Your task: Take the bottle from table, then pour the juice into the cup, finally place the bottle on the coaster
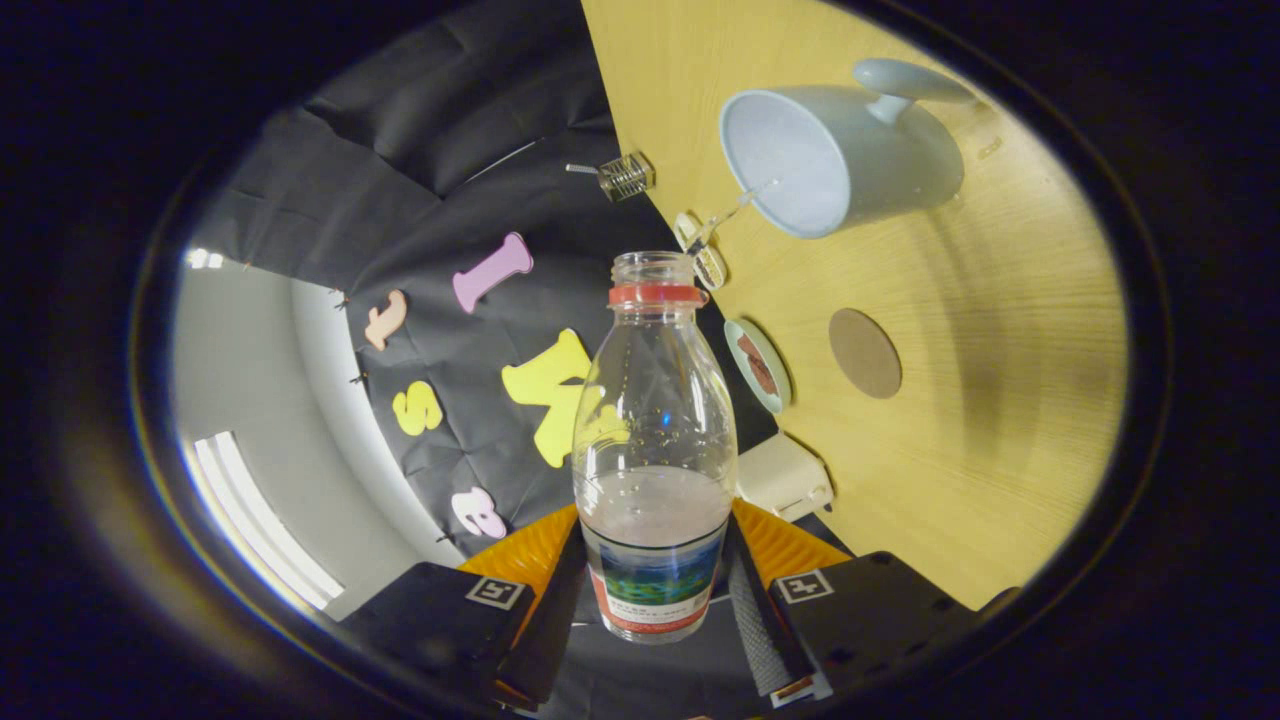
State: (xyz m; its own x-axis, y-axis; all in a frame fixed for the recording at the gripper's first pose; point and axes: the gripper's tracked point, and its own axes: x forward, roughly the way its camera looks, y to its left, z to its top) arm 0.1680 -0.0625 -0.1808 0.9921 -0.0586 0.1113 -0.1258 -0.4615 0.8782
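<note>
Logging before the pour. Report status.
Gripper shut on bottle, cap off, juice low. Cup ahead on table, coaster bare. Nothing between bottle and cup.

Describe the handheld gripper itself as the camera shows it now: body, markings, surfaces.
The gripper has two blocky black carriages, each carrying a square white tag printed with a black coded pattern. Ribbed orange wedge-shaped parts sit behind the fingers, whose inner faces look finely textured. No cables or sleeve are visible.
</note>
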